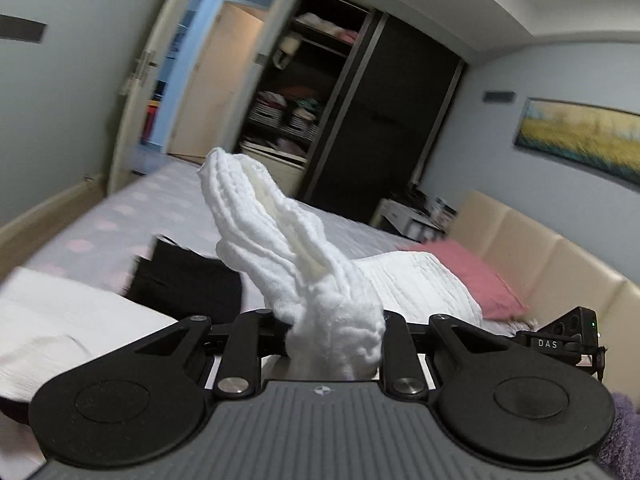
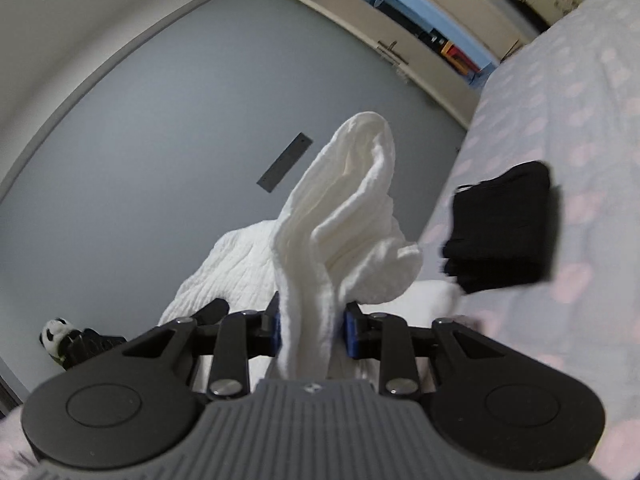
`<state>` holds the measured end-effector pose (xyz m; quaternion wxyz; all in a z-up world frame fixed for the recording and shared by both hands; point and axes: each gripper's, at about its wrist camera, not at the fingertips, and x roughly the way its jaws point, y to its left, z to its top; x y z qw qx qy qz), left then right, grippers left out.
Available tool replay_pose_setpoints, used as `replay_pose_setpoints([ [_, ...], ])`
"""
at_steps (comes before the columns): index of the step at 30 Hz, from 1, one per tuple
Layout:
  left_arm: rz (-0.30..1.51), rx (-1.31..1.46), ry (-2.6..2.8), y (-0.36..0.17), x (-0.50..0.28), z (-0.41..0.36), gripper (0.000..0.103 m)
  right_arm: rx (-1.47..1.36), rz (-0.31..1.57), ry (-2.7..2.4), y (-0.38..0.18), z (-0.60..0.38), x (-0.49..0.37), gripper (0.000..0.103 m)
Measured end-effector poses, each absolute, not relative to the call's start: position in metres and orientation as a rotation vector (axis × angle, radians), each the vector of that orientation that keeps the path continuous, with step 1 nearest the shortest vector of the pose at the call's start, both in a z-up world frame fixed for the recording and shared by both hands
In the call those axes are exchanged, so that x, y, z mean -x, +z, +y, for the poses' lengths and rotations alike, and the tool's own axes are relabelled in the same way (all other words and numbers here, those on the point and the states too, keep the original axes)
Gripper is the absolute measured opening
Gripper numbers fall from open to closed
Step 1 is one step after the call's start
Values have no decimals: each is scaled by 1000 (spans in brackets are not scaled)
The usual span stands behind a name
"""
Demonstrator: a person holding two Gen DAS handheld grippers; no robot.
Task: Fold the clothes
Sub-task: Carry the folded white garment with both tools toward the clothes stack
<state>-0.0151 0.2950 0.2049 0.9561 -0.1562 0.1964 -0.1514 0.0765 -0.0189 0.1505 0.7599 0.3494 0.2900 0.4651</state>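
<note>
Left claw (image 1: 335,332) pinching a bunched fold of the white textured garment (image 1: 280,248), fabric wadded thick between its jaws and rising up in a long ribbed fold in front of the lens. Right claw (image 2: 312,328) likewise clamped on the same white garment (image 2: 344,216), blue pads (image 2: 351,334) pressed against the cloth on either side; a loop of it stands up above the jaws, and the rest trails down and away behind. Both ends of the garment are lifted off the bed. In the left wrist view, more of the white cloth drapes just beyond the claw toward a pink pillow (image 1: 476,276), which lies against a beige padded headboard (image 1: 560,256). Left of the raised fold sits a folded black garment (image 1: 188,280) on the bedsheet (image 1: 132,208), pale grey with pink spots; nearer still, another white cloth piece (image 1: 60,328) lies at lower left. Right wrist view shows the same black garment (image 2: 504,232) flat on the spotted sheet. Farther off: a dark wardrobe (image 1: 360,120) with one side open and stacked clothes on its shelves, an open door (image 1: 208,80), a landscape painting (image 1: 580,136) on the grey wall. A small panda toy (image 2: 56,338) is low at the left edge of the right wrist view. Frames blurred at the edges.
</note>
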Motion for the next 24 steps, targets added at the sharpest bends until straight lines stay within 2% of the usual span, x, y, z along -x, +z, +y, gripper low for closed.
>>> replay_pose_setpoints([
  [5, 375, 330, -212, 226, 3, 351, 18, -797, 670, 1031, 161, 49, -108, 31],
  [11, 362, 379, -133, 222, -18, 418, 18, -832, 711, 1014, 151, 116, -115, 31],
  [17, 399, 435, -106, 190, -48, 470, 18, -867, 745, 942, 116, 149, -129, 31],
  [24, 471, 481, -112, 129, -83, 505, 18, -887, 803, 846, 62, 171, -139, 31],
])
